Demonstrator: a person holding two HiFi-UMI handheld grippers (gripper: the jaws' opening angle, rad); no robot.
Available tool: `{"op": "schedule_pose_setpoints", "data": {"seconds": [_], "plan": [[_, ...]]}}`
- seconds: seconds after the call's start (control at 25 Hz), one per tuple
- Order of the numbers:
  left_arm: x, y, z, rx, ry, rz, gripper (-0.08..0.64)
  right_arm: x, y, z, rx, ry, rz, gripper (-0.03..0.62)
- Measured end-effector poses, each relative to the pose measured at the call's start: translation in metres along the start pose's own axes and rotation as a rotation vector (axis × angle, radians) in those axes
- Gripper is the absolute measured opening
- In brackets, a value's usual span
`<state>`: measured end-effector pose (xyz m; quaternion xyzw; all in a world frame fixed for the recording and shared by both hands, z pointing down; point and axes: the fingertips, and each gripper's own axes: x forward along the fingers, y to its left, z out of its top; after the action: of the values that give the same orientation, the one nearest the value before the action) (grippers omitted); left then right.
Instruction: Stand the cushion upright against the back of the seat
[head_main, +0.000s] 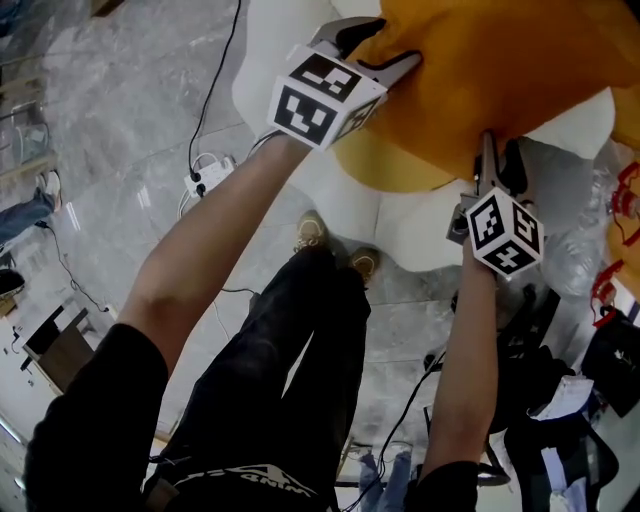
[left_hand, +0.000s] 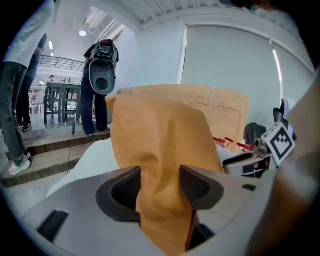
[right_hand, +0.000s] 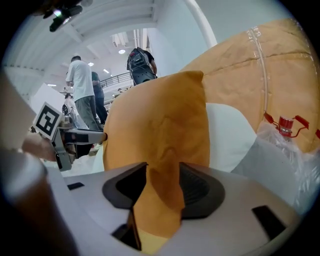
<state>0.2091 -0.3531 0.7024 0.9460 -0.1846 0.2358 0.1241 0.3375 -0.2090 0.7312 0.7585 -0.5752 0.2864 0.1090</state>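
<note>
Floor (head_main: 120, 100): grey polished stone under your feet, with a white power strip (head_main: 205, 178) and its cables lying at the left.
Left gripper (head_main: 385, 48): reaching to the far left corner of the cushion; its jaws stand apart with a fold of orange cloth bunched between them, and I judge it loose there, not pinched.
Cushion (head_main: 500, 70): on the white seat (head_main: 400, 225), far from you, spanning from one gripper across to the other. From both gripper views it rises steeply ahead of the jaws, so it reads as near upright.
Right gripper (head_main: 500, 150): at the cushion's near right edge, jaws parted as well, with a flap of the cover hanging between them and a dark gap showing beside one pad.
Wrapped panel (left_hand: 210, 102): tan, under clear film, standing behind the cushion; I cannot tell whether they touch.
Right side: bags and dark gear crowd the floor just beside the seat.
Step in hand: settling the cushion against the back. Draw both grippers straight back toward you, level and together, so the cloth slips out of the jaws without tugging the bottom edge forward. If it sags, nudge the lower edge in, not the top.
Look of the cushion: mustard orange, matte woven cover, soft and plump, creased where the jaws have it, with a rounded top corner.
</note>
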Motion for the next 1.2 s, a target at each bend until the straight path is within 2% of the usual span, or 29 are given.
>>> {"op": "schedule_pose_setpoints", "data": {"seconds": [0.16, 0.2, 0.28, 0.32, 0.36, 0.44, 0.56, 0.76, 0.84, 0.92, 1.08, 1.2], "plan": [[-0.016, -0.002, -0.001, -0.022, -0.016, 0.025, 0.233, -0.016, 0.006, 0.004, 0.013, -0.002, 0.029, 0.192], [-0.022, -0.004, 0.000, -0.034, -0.022, 0.032, 0.211, -0.021, 0.009, 0.008, 0.024, -0.010, 0.047, 0.181], [-0.033, -0.008, 0.004, -0.060, -0.035, 0.036, 0.081, -0.033, 0.021, 0.022, 0.069, -0.048, 0.125, 0.038], [-0.039, -0.014, 0.006, -0.074, -0.036, 0.028, 0.018, -0.041, 0.029, 0.029, 0.103, -0.074, 0.180, 0.031], [-0.044, -0.021, 0.006, -0.082, -0.029, 0.011, 0.008, -0.049, 0.037, 0.037, 0.137, -0.097, 0.234, 0.021], [-0.052, -0.040, 0.008, -0.077, -0.006, -0.031, 0.008, -0.065, 0.050, 0.048, 0.171, -0.117, 0.303, 0.021], [-0.069, -0.064, 0.023, -0.063, -0.003, -0.080, 0.006, -0.087, 0.065, 0.063, 0.174, -0.116, 0.353, 0.021], [-0.123, -0.112, 0.054, -0.057, -0.031, -0.174, 0.006, -0.157, 0.107, 0.082, 0.069, -0.115, 0.444, 0.021], [-0.156, -0.132, 0.071, -0.104, -0.076, -0.214, 0.006, -0.196, 0.124, 0.091, 0.051, -0.129, 0.499, 0.021], [-0.194, -0.154, 0.092, -0.139, -0.123, -0.251, 0.006, -0.242, 0.139, 0.103, 0.079, -0.158, 0.556, 0.021], [-0.275, -0.205, 0.126, -0.060, -0.136, -0.317, 0.006, -0.334, 0.182, 0.127, 0.103, -0.199, 0.673, 0.021], [-0.344, -0.247, 0.154, -0.034, -0.143, -0.352, 0.006, -0.405, 0.214, 0.149, 0.129, -0.212, 0.756, 0.021]]}}
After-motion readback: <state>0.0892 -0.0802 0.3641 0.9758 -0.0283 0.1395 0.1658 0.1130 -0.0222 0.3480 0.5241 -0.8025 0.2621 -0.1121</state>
